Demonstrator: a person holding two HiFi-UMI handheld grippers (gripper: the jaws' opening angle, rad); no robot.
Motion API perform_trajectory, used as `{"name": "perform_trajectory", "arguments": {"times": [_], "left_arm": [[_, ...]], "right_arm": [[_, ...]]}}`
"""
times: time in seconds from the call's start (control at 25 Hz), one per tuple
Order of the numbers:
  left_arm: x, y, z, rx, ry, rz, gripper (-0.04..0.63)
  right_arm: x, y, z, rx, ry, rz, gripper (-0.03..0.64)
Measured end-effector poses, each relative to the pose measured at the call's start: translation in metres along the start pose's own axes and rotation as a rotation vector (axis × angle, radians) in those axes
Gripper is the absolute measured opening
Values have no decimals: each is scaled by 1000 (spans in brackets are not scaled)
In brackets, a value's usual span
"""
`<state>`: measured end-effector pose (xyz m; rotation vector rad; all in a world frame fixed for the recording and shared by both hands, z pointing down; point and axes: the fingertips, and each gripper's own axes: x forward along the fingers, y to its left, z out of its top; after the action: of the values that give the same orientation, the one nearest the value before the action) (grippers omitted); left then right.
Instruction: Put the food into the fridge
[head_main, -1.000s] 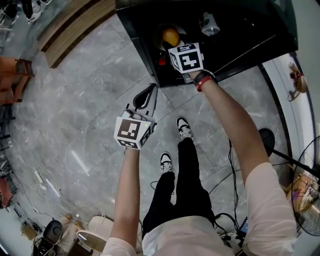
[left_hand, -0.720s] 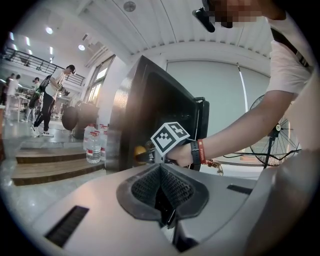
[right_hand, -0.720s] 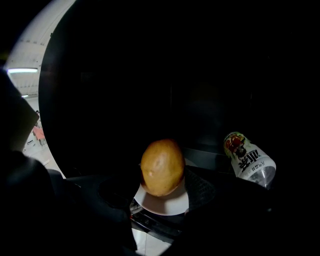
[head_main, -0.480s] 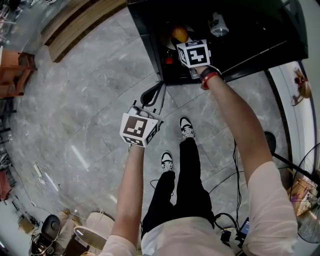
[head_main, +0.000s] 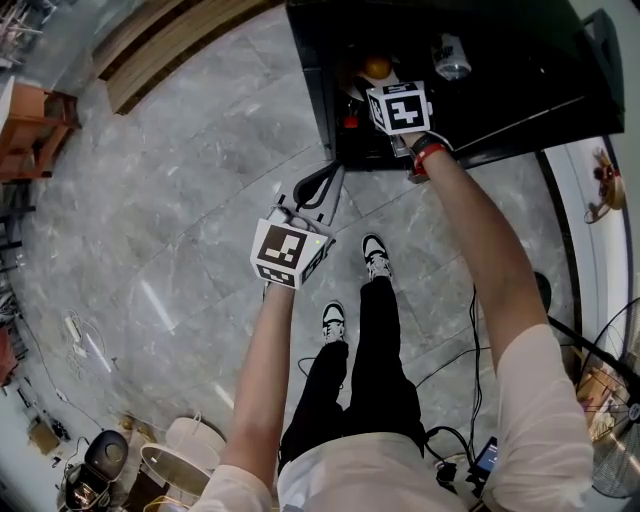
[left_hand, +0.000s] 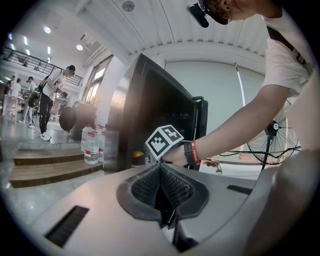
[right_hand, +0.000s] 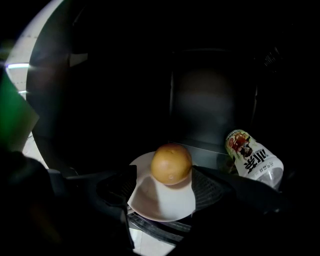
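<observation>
An orange sits on a white plate that rests on a wire shelf inside the dark fridge. My right gripper is reaching into the fridge, its jaws opening on either side of the plate with the pads just off its rim. From the head view I see its marker cube below the orange. A drink bottle lies on the shelf to the right. My left gripper hangs over the floor outside the fridge, shut and empty.
The black fridge door stands open beside my right arm. Wooden steps run along the far left, with water bottles on them. A standing fan, floor cables and buckets surround my feet. People stand in the distance.
My right gripper has pushed a little further into the fridge with the plate and orange. The left gripper has stayed shut over the floor.
</observation>
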<state>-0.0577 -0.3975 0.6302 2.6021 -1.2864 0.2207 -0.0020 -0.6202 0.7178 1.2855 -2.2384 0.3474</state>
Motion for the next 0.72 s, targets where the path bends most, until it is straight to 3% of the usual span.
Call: {"name": "perform_trajectory", "arguments": {"times": [0.36, 0.56, 0.72], "left_arm": [[7, -12, 8, 7, -8, -34, 18], [10, -44, 24, 25, -24, -186, 18], [8, -59, 43, 28, -32, -225, 18]], "right_arm": [[-28, -3, 5, -1, 4, -9, 347], [-63, -4, 9, 12, 6, -29, 333], [-95, -3, 16, 28, 2, -25, 329]]}}
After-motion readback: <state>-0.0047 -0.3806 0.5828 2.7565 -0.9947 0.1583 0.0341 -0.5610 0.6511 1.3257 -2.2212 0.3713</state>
